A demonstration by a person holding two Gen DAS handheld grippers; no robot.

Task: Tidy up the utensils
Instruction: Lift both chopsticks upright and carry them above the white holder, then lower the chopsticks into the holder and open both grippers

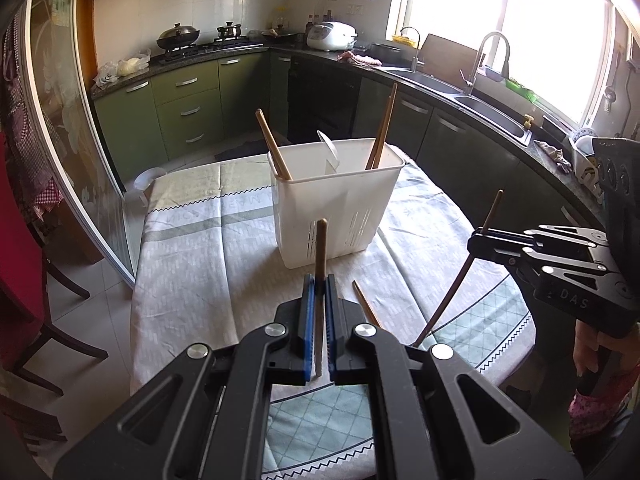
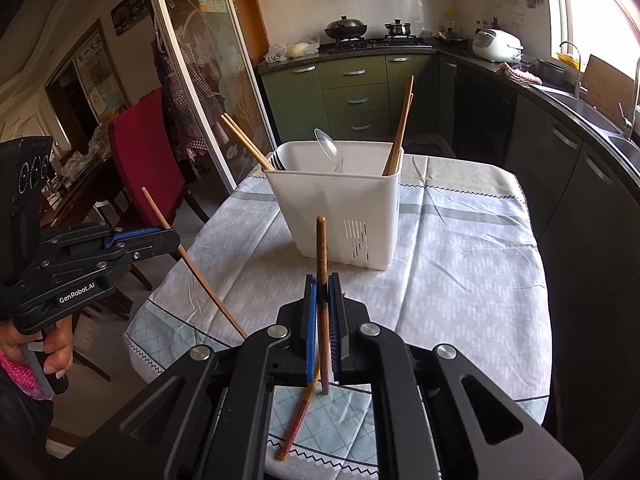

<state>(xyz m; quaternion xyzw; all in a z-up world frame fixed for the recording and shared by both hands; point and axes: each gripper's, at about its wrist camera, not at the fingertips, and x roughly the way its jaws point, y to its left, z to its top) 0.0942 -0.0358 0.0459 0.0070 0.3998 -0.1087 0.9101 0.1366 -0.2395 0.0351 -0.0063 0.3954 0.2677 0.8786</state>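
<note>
Both the left gripper (image 1: pixel 319 286) and right gripper (image 2: pixel 322 286) have jaws clenched on a chopstick each, the white utensil caddy (image 1: pixel 334 204) standing at 12 o'clock on the surface (image 1: pixel 192 248), a loose chopstick (image 2: pixel 298 420) lying near.

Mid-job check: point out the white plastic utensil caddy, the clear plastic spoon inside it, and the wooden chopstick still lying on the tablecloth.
White plastic utensil caddy (image 2: pixel 320 216): right wrist view, front wall.
Clear plastic spoon (image 2: pixel 328 145): right wrist view, bowl above the rim.
Wooden chopstick on the tablecloth (image 2: pixel 298 420): right wrist view, mid-shaft below the gripper.
</note>
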